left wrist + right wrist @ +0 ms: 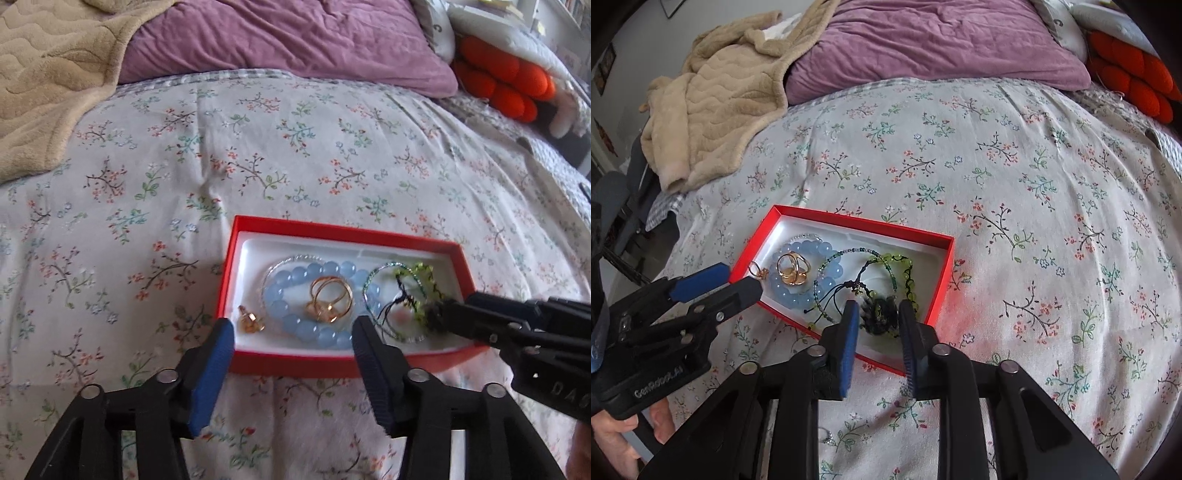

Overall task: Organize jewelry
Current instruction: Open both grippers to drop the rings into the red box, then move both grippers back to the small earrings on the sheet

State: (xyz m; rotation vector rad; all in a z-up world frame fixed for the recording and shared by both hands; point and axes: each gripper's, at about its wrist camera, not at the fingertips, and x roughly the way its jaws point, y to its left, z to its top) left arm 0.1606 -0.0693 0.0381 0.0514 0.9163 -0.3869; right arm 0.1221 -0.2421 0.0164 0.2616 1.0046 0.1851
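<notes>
A red box (229, 273) with a white lining sits on the flowered bed (258, 155). It holds a blue bead bracelet (291, 321), gold rings (330, 299), a small gold earring (251, 319) and a green beaded necklace (905, 273). The left tongs (291, 332) gape empty at the box's near edge; the right tongs (875, 314) stand partly open around the necklace's dark tassel (881, 312).

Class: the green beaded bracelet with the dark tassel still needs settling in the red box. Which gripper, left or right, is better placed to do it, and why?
Right. The right gripper brackets the green bracelet's dark tassel inside the red box. The left gripper hangs open at the box's near edge, by the blue bracelet.
</notes>
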